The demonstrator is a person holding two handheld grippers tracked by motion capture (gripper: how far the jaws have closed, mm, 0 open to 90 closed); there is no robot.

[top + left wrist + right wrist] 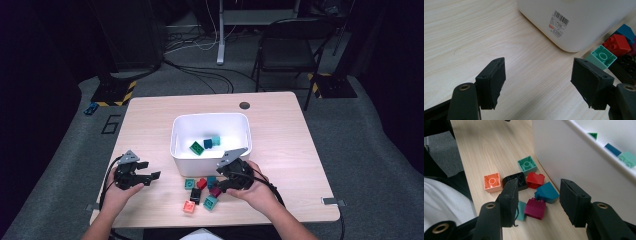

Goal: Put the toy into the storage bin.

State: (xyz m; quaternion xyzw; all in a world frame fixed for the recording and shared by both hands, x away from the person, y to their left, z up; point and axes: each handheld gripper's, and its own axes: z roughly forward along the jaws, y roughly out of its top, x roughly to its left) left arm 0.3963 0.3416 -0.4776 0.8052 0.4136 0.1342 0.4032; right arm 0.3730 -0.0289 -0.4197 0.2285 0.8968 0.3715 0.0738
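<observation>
Your right gripper (537, 202) hangs half open and empty over the magenta block (535, 208) near the table's front edge; your left gripper (537, 83) waits wide open. Three blocks lie in the white bin (182, 150), seven remain outside.

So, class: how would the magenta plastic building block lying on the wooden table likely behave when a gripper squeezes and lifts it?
The magenta plastic building block looks moulded and hard, so it should probably stay stiff under the black pads. Its flat faces suggest it won't roll. The glossy surface might slip a little, and being small and seemingly hollow like the orange block, it is likely light.
</observation>
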